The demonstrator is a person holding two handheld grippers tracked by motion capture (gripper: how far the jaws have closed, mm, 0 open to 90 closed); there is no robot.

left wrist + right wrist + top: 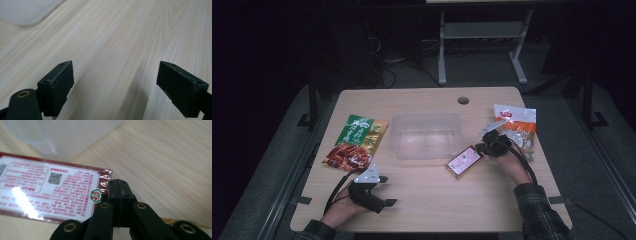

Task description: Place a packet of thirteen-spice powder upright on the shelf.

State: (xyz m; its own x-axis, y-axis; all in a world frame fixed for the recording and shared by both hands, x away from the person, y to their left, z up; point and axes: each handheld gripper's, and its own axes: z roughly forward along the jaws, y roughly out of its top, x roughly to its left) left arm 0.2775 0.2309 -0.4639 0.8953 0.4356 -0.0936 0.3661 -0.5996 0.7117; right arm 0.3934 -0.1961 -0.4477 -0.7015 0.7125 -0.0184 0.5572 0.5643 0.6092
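Dark red around the rim, white across the middle: flat, glossy snack packet (47, 192), printed in small red characters with a black square code and a green hexagon mark near one corner, glare streaked over the film. Seen from the high view (464, 161) lying slantwise at the table (437, 195) surface's right of centre, just off the near right corner of the clear plastic tub (426, 135). Pinched at its corner by the right gripper (117, 185), jaws pressed together on the sealed edge, hand reaching in from the right (493, 145). Behind that hand, an orange-and-white bag (517, 122) near the table's right edge. Left gripper (115, 85) hovering low over bare pale wood, jaws spread wide, nothing between them; in the high view (379, 192) near the front left of the table. Beyond it, green-and-brown food pouch (356, 142) flat to the left of the tub, apart from it.
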